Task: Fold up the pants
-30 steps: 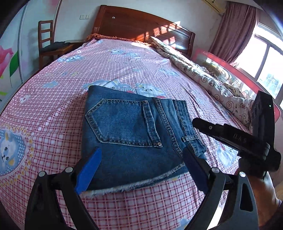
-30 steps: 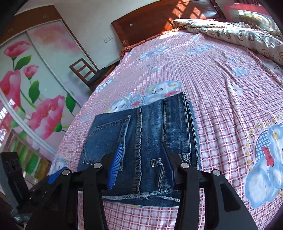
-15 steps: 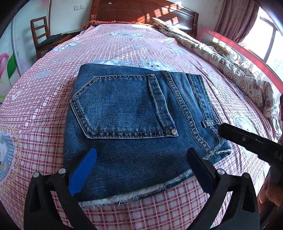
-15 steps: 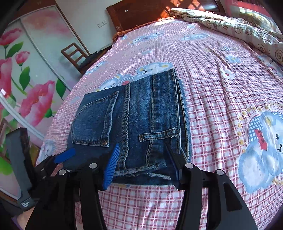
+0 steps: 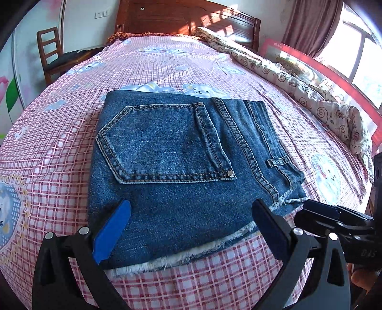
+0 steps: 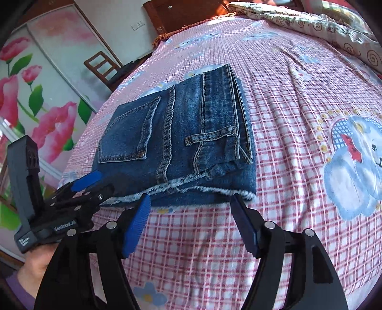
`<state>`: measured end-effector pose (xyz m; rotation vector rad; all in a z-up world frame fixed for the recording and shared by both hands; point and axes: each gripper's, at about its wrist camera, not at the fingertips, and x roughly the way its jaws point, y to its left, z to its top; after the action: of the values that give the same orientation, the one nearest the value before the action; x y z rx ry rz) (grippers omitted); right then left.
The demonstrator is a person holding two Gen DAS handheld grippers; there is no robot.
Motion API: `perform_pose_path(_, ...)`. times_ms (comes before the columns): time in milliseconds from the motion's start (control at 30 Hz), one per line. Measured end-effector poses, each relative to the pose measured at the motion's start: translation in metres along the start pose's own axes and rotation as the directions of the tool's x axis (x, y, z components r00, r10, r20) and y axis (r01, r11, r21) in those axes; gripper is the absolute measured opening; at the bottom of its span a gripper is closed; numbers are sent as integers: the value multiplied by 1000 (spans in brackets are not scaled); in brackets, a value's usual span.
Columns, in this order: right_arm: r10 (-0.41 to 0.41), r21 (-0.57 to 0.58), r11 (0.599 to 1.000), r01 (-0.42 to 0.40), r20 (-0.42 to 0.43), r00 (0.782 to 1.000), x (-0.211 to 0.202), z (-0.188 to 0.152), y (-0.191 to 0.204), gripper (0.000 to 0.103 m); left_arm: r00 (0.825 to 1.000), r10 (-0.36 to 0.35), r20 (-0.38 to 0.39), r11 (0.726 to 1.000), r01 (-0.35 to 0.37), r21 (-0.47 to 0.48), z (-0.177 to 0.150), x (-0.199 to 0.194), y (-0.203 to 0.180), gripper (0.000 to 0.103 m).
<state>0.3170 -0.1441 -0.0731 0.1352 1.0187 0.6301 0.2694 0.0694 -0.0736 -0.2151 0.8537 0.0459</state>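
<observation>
Jeans point(image 5: 181, 167) folded into compact rectangular stack, dark blue denim, back pocket with orange stitching and rivets facing up, belt loop near right side, frayed white raw hem along near edge. Lying flat on pink plaid bedsheet point(image 5: 59, 155) with cartoon bear prints, mid-bed. Layered fold edges visible on right side in right wrist view point(image 6: 241, 124).

Left gripper point(image 5: 191, 219) spread wide, blue pads hovering over near hem of stack, nothing pinched. Right gripper point(image 6: 191, 214) released too, jaws just been opening, tips just short of frayed hem, only sheet between them.

Hidden or unclear: under-layers of stack not visible; whether left pads touch denim cannot be told. Right gripper body cut off at right edge of left view point(image 5: 334, 221); hand point(image 6: 35, 264) with purple sleeve partly out of frame at lower left of right view. Wooden chair point(image 5: 51, 52), headboard point(image 5: 186, 21), rolled quilt point(image 5: 298, 90) distorted by fisheye, window blown out.

Versus earlier frames: jeans fill more of both views, both grippers nearer and lower. Right pads were over denim near hem a second ago, now off the stack at its edge and set wider. Left jaws slightly wider. Stack shape unchanged.
</observation>
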Motion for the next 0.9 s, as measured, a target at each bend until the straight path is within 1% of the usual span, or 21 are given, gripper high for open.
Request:
perform_pose_path(100,15,0,1000,-15,2,1000,-21,-28,5,70,999,7,47,1000,-8,10,-16,-26,2,100)
perform_pose_path(200,-13,-5,1000,13,-14,1000,-34,-57,6,70,995,36,90,998,-40,45,-38,-54,0,100)
perform_pose_path(233,-26,-7,1000,26,-14,1000,-38,-67,6,77,994,44,102,997,-50,58,-47,-63,-1,101)
perform_pose_path(267,-39,-1,999,38,-14,999,-42,-76,7,80,993,54,109,996,-62,68,-55,-70,-2,101)
perform_pose_path(333,-49,-4,999,49,-19,999,-48,-88,8,81,990,76,117,993,-86,78,-73,-84,-5,101)
perform_pose_path(367,-60,-18,998,59,-12,998,-52,-93,11,81,990,73,123,993,-83,84,-81,-91,-7,101)
perform_pose_path(433,-90,-54,995,90,-6,996,-57,-102,18,81,986,92,139,990,-105,91,-97,-104,-12,101)
perform_pose_path(533,-126,-108,986,129,35,991,-68,-110,30,81,975,110,195,989,-127,79,-113,-125,-18,101)
perform_pose_path(567,-138,-119,982,144,57,989,-73,-112,32,81,969,112,222,989,-131,74,-116,-132,-20,101)
perform_pose_path(667,-155,-173,969,178,138,978,-90,-118,39,81,941,82,329,988,-120,96,-126,-156,-26,101)
perform_pose_path(733,-175,-216,952,218,202,964,-102,-124,45,85,919,94,383,982,-150,117,-129,-166,-29,101)
perform_pose_path(800,-163,-238,944,228,267,950,-113,-124,48,85,898,68,435,981,-139,133,-128,-174,-31,101)
perform_pose_path(900,-139,-251,938,241,365,921,-133,-123,53,85,858,44,512,980,-138,147,-128,-185,-31,101)
